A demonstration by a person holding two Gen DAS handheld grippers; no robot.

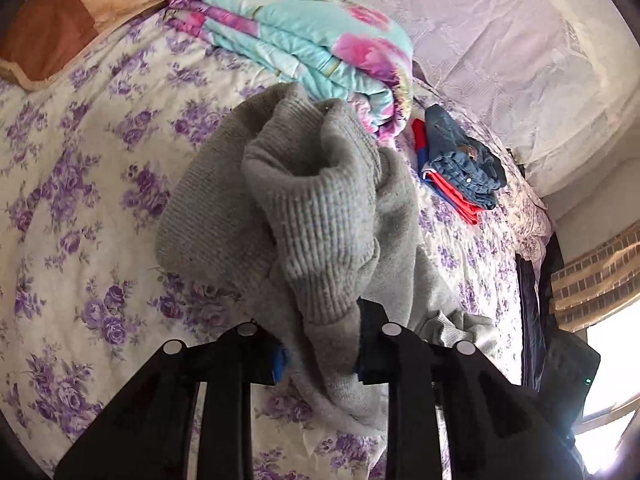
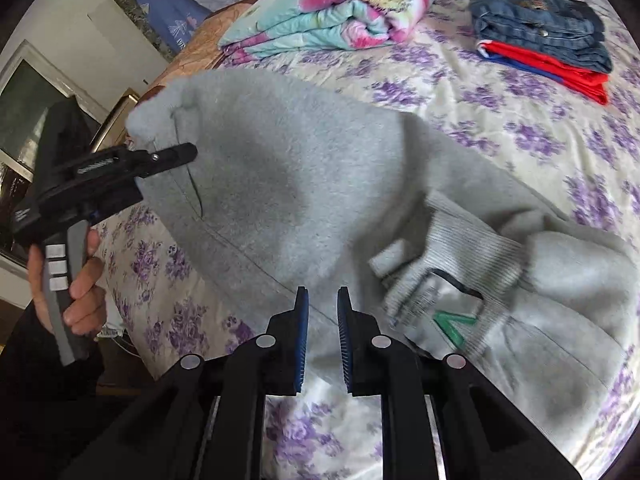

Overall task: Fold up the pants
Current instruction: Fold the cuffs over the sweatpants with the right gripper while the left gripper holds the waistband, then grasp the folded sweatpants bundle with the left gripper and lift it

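Note:
Grey fleece sweatpants (image 2: pixel 288 184) lie bunched on the flowered bedsheet (image 2: pixel 500 128), with the ribbed waistband and a green logo (image 2: pixel 456 324) at the right. My left gripper (image 1: pixel 320 356) is shut on a fold of the grey pants (image 1: pixel 320 224) and lifts it off the bed. It also shows in the right wrist view (image 2: pixel 176 156), held by a hand at the pants' left edge. My right gripper (image 2: pixel 323 336) is open, with nothing between its blue pads, just above the near edge of the pants.
A folded floral quilt (image 2: pixel 340 12) lies at the back of the bed. A stack of folded jeans (image 2: pixel 540 24) on a red garment (image 2: pixel 560 72) sits at the back right. A brown pillow (image 1: pixel 60 28) is at the far left in the left wrist view.

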